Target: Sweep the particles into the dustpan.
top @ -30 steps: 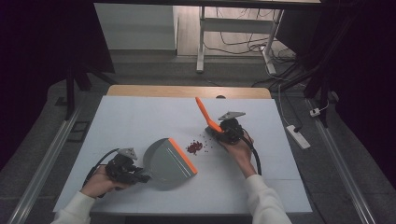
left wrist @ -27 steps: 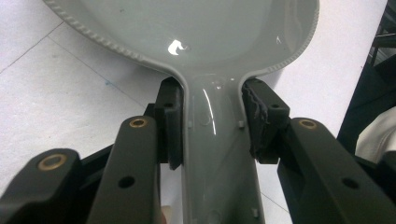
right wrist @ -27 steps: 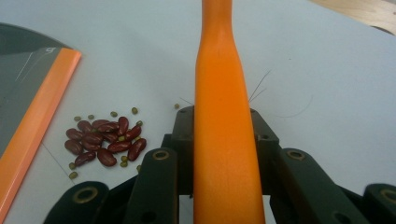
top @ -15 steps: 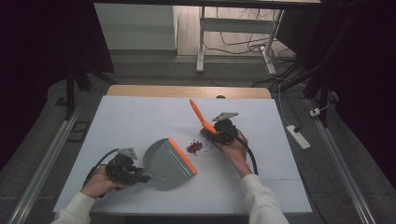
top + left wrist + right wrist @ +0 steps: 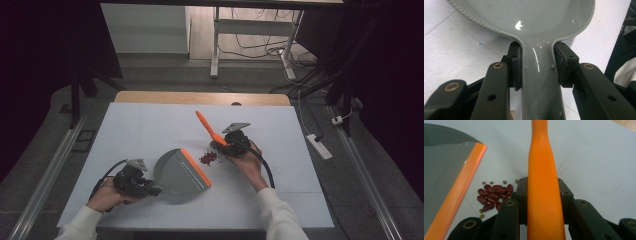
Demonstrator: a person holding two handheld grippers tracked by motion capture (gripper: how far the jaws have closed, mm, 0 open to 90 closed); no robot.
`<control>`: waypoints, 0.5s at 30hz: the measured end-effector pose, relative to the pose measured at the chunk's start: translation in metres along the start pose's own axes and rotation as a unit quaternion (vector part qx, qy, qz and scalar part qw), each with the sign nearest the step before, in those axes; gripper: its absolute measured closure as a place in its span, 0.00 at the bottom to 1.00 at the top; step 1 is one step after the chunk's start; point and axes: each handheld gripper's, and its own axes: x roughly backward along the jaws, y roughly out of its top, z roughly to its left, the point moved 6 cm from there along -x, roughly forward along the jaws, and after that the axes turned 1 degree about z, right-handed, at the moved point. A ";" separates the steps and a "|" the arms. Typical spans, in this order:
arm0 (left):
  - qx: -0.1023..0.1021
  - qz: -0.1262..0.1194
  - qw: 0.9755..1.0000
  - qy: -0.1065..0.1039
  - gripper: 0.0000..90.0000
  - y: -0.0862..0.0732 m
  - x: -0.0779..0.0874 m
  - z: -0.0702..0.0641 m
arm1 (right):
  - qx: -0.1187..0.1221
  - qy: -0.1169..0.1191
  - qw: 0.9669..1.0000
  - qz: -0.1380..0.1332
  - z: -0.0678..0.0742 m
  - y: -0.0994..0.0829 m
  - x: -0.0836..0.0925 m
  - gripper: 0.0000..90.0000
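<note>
A: What sits in the middle?

B: A small heap of red beans with a few tiny green ones, loose on the table, just beside the orange lip of a grey dustpan. In the right gripper view the beans lie between that lip and the jaws.

A: And the tools?

B: The left gripper pinches the dustpan handle; in the left gripper view its jaws press on both sides of the grey neck. The right gripper is clamped on an orange brush handle that slants up and away from it toward the far left. The brush's bristle end is hidden behind the gripper.

A: The surface?

B: A white table, matte, with faint seam lines and a small blue speck near the dustpan in the left gripper view. A wooden strip runs along its far edge.

A: And the room?

B: Dark at both sides. Grey floor, metal rails flanking the table, white table legs beyond, tangled cables, and a white power strip on the floor at the right.

A: Any writing?

B: None I can read.
</note>
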 end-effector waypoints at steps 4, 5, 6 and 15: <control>0.000 0.000 1.000 -0.001 0.68 0.000 0.000 0.000 | 0.006 0.003 1.000 0.001 0.005 0.001 -0.001 0.77; 0.000 0.000 1.000 -0.001 0.68 0.000 -0.001 0.000 | 0.009 0.003 1.000 0.002 0.006 0.001 -0.001 0.77; 0.000 0.000 1.000 0.000 0.68 0.000 -0.001 0.000 | 0.010 0.003 1.000 0.002 0.007 0.001 -0.001 0.77; -0.001 0.001 1.000 -0.001 0.68 0.000 -0.002 0.000 | 0.017 0.014 1.000 0.001 0.018 0.004 -0.003 0.77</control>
